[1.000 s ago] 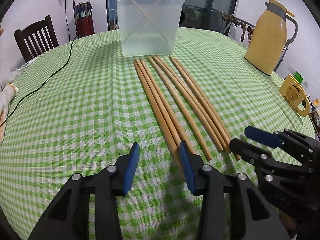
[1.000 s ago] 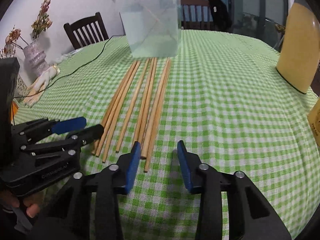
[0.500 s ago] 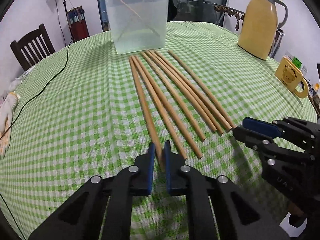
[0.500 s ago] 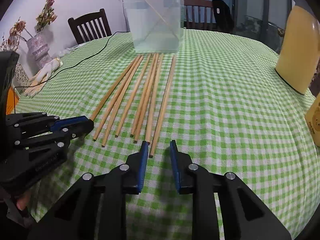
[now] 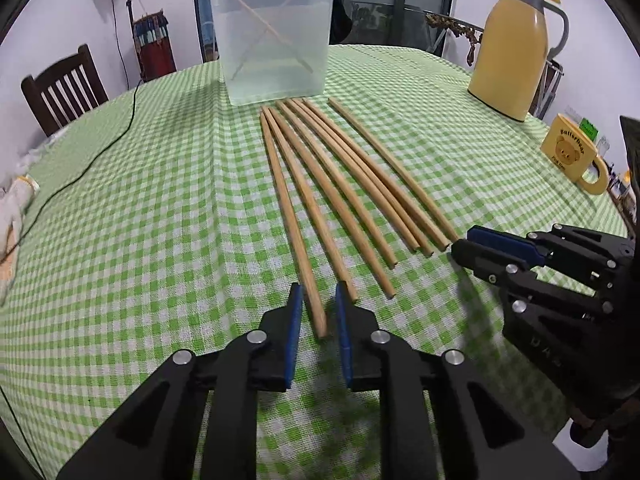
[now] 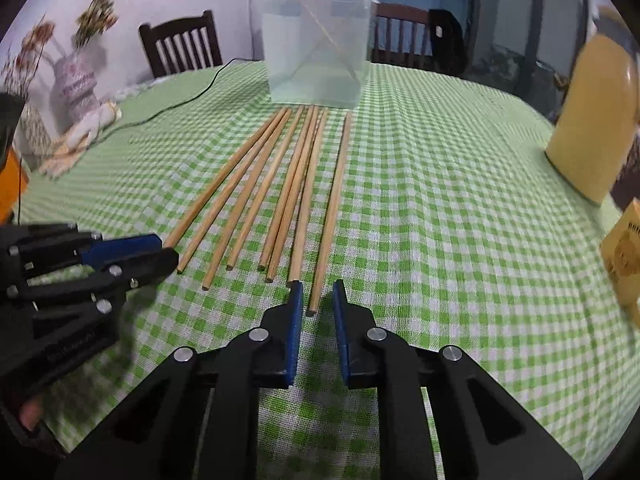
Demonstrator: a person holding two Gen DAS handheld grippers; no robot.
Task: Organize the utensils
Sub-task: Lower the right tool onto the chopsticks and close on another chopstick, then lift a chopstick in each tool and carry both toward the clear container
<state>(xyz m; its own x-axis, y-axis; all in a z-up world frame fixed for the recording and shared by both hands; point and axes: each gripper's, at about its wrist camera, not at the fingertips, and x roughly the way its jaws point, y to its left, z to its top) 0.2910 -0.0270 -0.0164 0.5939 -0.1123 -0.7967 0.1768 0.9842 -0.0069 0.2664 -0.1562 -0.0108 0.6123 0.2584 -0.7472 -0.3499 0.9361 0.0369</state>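
Seven long brown wooden sticks (image 5: 340, 184) lie mid-desk. The left tongs (image 5: 318, 308), just opening, straddle the leftmost stick's end untouched. The right tongs (image 6: 316, 300), closing, straddle the rightmost stick's end.

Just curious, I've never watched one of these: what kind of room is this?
Probably a home dining room: a checked tablecloth, wooden dining chairs, and a yellow thermos jug beside a bear mug.
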